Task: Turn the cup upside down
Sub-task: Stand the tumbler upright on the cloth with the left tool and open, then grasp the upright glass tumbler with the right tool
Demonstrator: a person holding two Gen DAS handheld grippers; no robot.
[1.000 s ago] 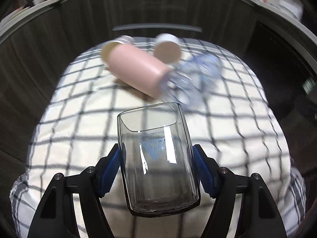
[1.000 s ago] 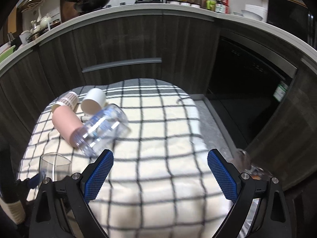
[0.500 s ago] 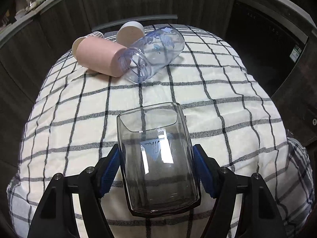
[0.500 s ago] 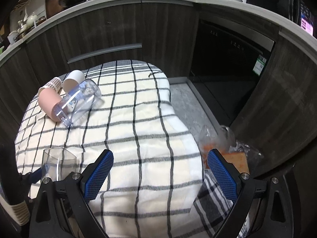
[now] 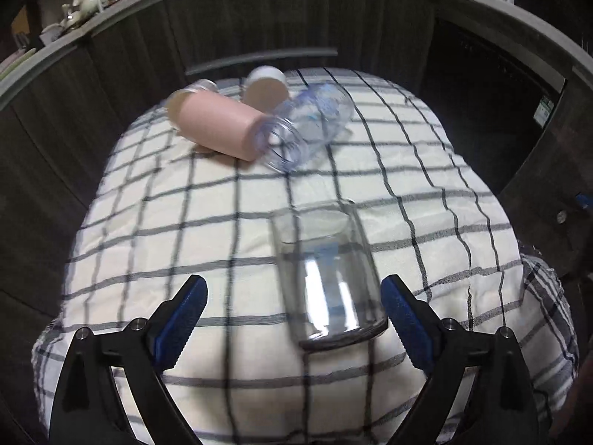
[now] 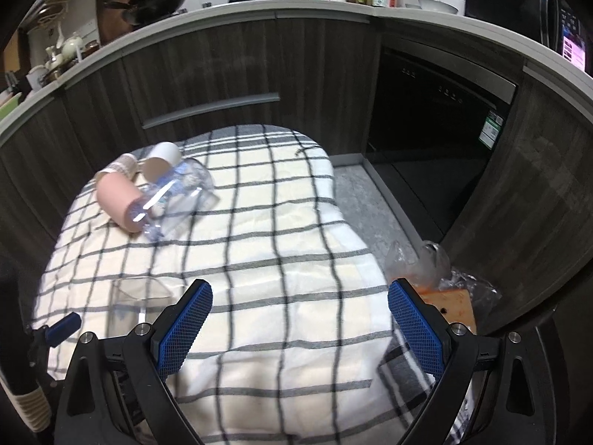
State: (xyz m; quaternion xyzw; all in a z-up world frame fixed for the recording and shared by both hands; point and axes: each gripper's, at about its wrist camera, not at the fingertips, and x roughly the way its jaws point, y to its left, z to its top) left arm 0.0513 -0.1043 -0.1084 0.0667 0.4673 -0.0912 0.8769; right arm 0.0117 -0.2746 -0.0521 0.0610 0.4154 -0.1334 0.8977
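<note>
Two claws are seen spread wide, neither gripping anything. In the left wrist view, the left claw [image 5: 292,319] fills the lower frame, and the clear, smoky-grey glass cup [image 5: 328,278] is seen at lower centre-right between the blue pads, close beside the right pad [image 5: 406,319] and apart from the other. Whether it touches that pad cannot be told; the cup is blurred. In the right wrist view, the right claw [image 6: 300,328] is held over the cream checked cloth [image 6: 278,252] on the surface, the cup [image 6: 135,302] appearing at lower left. At upper left of the cloth, a pink cylindrical cup [image 6: 116,202] and a clear plastic jar [image 6: 178,194] are lying touching.
</note>
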